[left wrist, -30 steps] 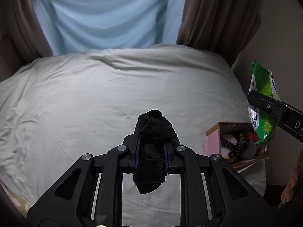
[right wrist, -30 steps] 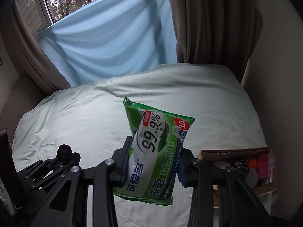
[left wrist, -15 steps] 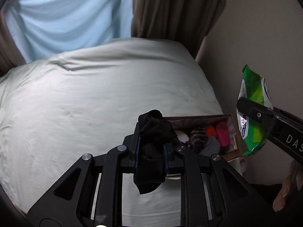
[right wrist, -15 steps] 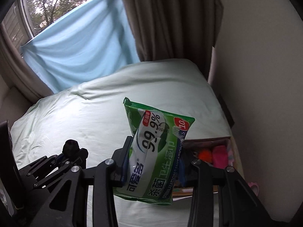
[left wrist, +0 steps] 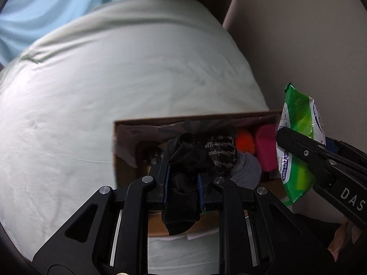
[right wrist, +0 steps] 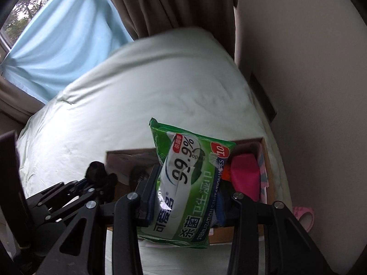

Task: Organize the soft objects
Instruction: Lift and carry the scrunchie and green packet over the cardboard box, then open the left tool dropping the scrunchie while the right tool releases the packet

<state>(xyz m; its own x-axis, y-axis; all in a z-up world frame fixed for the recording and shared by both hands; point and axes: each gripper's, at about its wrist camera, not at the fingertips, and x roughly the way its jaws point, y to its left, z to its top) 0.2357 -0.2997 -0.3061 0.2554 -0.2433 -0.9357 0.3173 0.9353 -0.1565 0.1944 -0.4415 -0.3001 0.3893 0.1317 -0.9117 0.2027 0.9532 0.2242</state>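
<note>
My left gripper is shut on a black sock, held above the near left part of an open cardboard box. My right gripper is shut on a green wet-wipes pack, held over the box. The pack and the right gripper show at the right of the left wrist view. The left gripper with the sock shows at the lower left of the right wrist view. The box holds a pink item, an orange ball, a patterned dark roll and a grey sock.
The box lies on a pale green bed near its right edge, beside a beige wall. Brown curtains and a blue sheet hang behind the bed. A pink object lies on the floor at the right.
Both grippers have swung right and moved closer to the box, which now sits directly under them. Both grips are unchanged.
</note>
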